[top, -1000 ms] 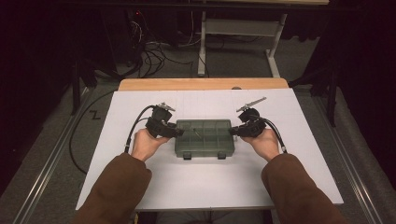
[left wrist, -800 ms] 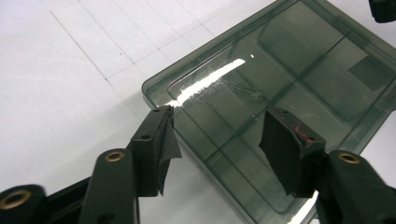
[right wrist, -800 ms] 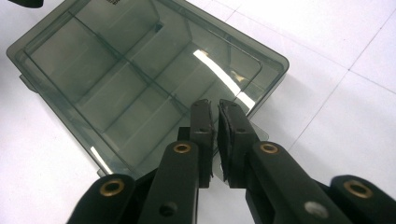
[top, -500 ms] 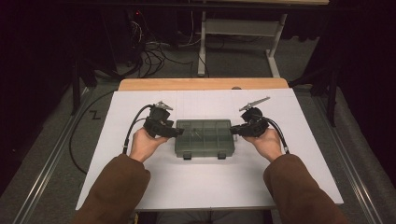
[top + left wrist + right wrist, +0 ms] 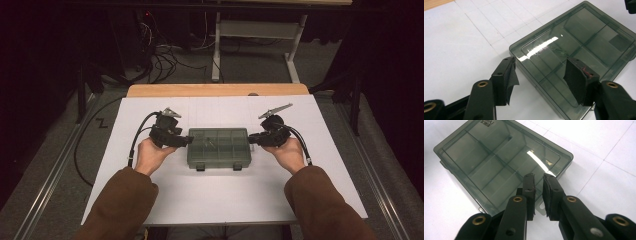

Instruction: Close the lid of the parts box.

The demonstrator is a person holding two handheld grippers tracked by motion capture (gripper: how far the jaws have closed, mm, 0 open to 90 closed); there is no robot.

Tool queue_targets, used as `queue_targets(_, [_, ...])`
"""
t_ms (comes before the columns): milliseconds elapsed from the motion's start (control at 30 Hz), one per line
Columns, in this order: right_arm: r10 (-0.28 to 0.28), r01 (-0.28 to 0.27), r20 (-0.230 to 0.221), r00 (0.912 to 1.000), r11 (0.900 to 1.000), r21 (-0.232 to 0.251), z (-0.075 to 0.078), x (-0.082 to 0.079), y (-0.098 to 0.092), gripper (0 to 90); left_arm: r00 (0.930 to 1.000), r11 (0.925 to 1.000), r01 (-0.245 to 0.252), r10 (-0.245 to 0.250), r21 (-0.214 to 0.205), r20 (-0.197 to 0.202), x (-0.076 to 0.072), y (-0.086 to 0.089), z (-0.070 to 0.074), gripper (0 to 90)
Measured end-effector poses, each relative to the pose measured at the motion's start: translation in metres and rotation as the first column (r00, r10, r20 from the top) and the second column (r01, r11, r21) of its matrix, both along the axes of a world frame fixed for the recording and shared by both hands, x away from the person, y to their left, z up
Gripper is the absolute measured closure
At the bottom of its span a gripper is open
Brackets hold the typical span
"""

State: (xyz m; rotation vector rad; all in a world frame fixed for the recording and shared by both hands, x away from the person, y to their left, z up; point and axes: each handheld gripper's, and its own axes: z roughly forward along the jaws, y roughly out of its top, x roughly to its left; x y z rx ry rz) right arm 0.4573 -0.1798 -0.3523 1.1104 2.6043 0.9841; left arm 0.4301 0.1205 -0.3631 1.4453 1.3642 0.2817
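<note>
A smoked, see-through compartment box [image 5: 218, 147] lies flat with its lid down in the middle of the white mat, two latches on its near side. My left gripper [image 5: 187, 141] is at the box's left end. In the left gripper view its jaws [image 5: 540, 75] stand wide open over a corner of the box [image 5: 579, 42] without pressing on it, and they have just been opening. My right gripper [image 5: 251, 139] is at the right end. Its jaws [image 5: 538, 182] are a narrow gap apart over the box's end wall [image 5: 499, 162], have just been opening, and grip nothing.
The white gridded mat [image 5: 220, 200] covers the table, with a wooden strip [image 5: 217, 90] along its far edge. Cables [image 5: 165, 55] and a metal frame's legs [image 5: 260, 30] lie on the floor beyond. Both forearms in brown sleeves come in from the near edge.
</note>
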Motion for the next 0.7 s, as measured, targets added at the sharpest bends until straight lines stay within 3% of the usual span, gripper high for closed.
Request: queue_targets(700, [0.001, -0.001, 0.025, 0.9997, 0.9999, 0.016, 0.005, -0.009, -0.014, 79.0, 0.9991, 0.9993, -0.031, 0.031, -0.021, 0.027, -0.006, 0.011, 0.003, 37.2])
